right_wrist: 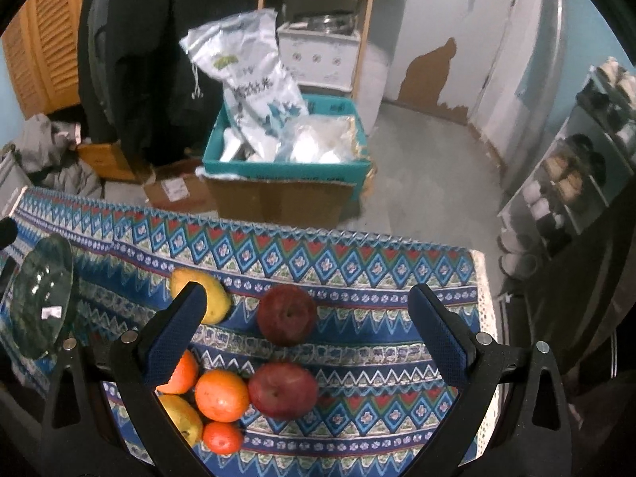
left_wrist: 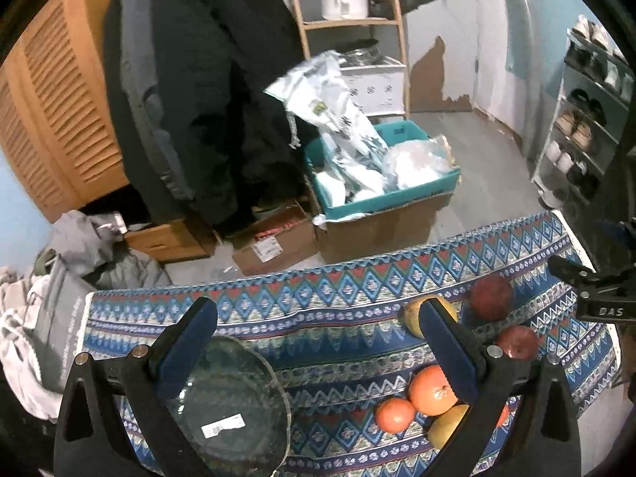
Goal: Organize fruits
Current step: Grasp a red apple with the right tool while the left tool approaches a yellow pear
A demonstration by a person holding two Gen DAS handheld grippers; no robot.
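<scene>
in the left wrist view the right finger (left_wrist: 449,353) covers part of the far mango (left_wrist: 417,314) and near mango (left_wrist: 449,425). in the right wrist view the glass plate (right_wrist: 39,302) is partly cut off at the left edge, its label (right_wrist: 51,313) too small to read.

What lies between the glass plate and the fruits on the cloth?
Only bare patterned tablecloth lies between the glass plate and the nearest orange, seen in the left wrist view.

The left black plastic two-finger gripper (left_wrist: 318,342) and the right black plastic two-finger gripper (right_wrist: 306,330) look alike: Y-shaped black frames, textured dark-blue finger pads (right_wrist: 441,338), round silver screws (right_wrist: 483,338) at the pivots.
</scene>
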